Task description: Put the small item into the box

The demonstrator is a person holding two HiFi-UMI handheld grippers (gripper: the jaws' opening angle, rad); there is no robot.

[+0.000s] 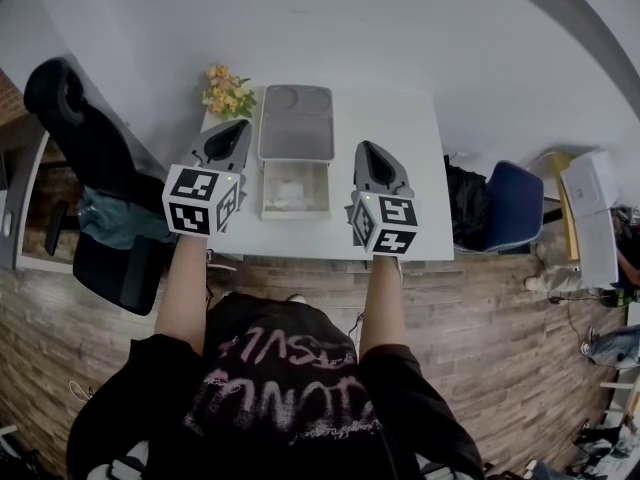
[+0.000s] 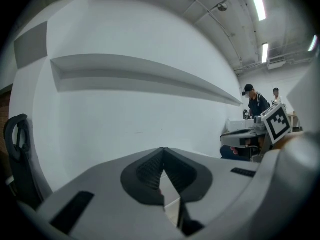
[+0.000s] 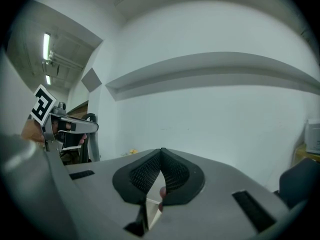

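Observation:
An open grey box point(image 1: 295, 204) stands on the white table point(image 1: 400, 118), its lid point(image 1: 296, 123) folded back behind it. Something pale lies in the box's tray; I cannot tell what it is. My left gripper point(image 1: 238, 126) hovers just left of the lid, and my right gripper point(image 1: 366, 148) just right of the tray. Both are shut, with nothing between the pads. In the left gripper view the jaws point(image 2: 162, 153) meet at the tip and point at a white wall. The right gripper view shows the same, with its jaws point(image 3: 161, 153) closed and raised.
Yellow flowers point(image 1: 228, 90) stand at the table's back left corner. A black office chair point(image 1: 90, 158) is on the left and a blue chair point(image 1: 510, 208) on the right. Two people point(image 2: 256, 104) stand far off by the wall.

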